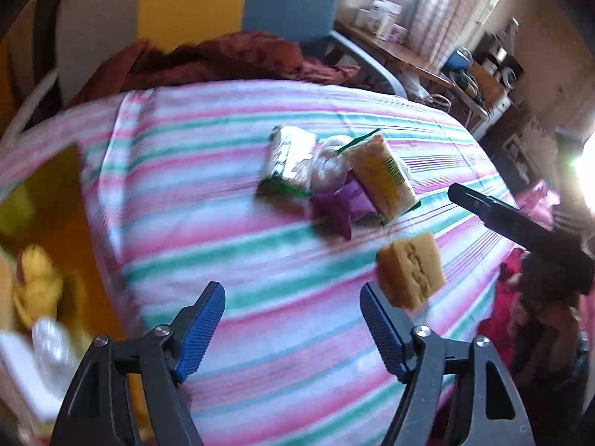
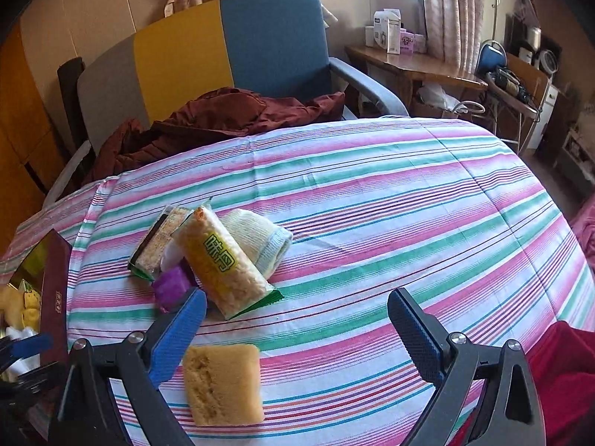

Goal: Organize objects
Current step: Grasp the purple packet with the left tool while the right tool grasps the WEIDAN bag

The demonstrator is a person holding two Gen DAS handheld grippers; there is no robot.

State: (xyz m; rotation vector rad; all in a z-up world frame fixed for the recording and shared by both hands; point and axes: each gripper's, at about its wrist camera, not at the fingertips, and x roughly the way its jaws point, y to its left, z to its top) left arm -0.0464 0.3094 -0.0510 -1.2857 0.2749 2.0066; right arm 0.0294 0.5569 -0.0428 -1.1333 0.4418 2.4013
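Note:
A yellow soap bar [image 2: 222, 384] lies on the striped cloth [image 2: 372, 193] between my right gripper's fingers, nearer the left one. My right gripper [image 2: 297, 314] is open and empty. Beyond it sits a pile: a yellow snack pack [image 2: 223, 260], a green-edged cracker pack [image 2: 158, 243], a purple wrapper [image 2: 173, 286] and a folded pale towel [image 2: 260, 239]. In the blurred left wrist view my left gripper [image 1: 292, 303] is open and empty, with the soap bar [image 1: 411, 269] just right of it and the pile [image 1: 342, 174] ahead. The right gripper's finger [image 1: 513, 223] shows at the right.
A dark red box [image 2: 55, 297] with yellow items stands off the cloth's left edge. A brown garment [image 2: 223, 115] lies on a blue and yellow armchair [image 2: 275, 37] behind. A wooden desk [image 2: 412, 63] with boxes stands at the back right.

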